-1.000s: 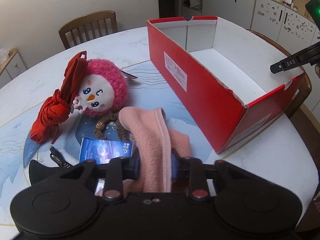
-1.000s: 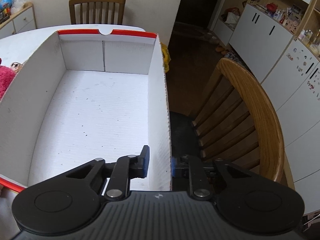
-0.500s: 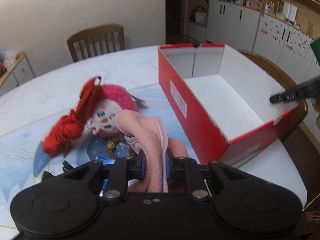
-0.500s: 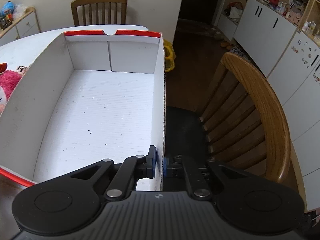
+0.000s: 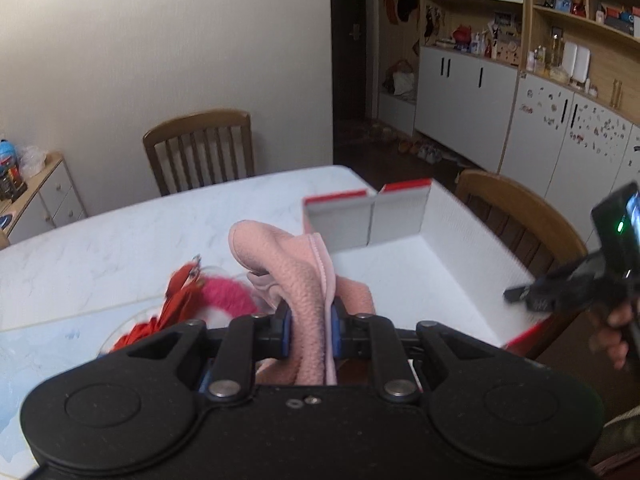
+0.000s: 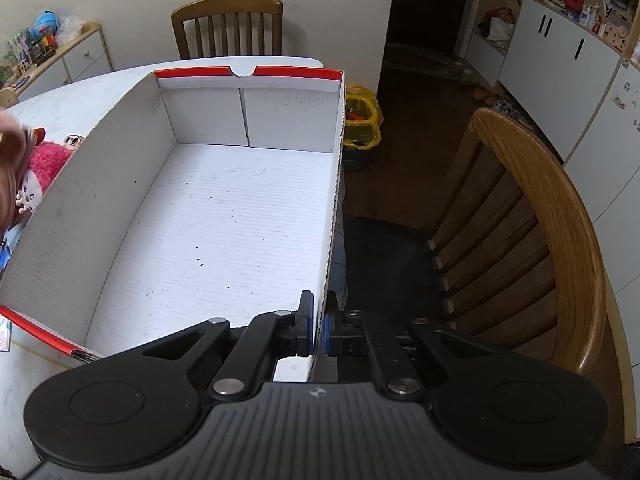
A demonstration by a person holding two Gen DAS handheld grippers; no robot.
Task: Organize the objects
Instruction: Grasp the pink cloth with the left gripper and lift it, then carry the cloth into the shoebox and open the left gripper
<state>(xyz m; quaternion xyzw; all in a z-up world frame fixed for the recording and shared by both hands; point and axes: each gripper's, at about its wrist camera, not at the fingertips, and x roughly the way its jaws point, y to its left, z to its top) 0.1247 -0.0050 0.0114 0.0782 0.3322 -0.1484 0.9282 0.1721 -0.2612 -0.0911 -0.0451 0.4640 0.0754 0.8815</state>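
1. The cloth (image 5: 308, 280) is soft pink, with a paler pink edge band.
2. The box (image 6: 224, 216) is white inside with faint ribbing and small dark specks; its rim and outer face are red.
3. The plush toy (image 6: 44, 164) is hot pink with a white face (blue eyes).
4. The bundle (image 5: 176, 304) at its left is orange-red.
5. The table (image 5: 160, 232) is white marble with grey veins; its near mat is pale blue.
6. The chairs (image 6: 552, 232) are brown wood.
7. Both grippers are black with blue pads (image 6: 307, 330).
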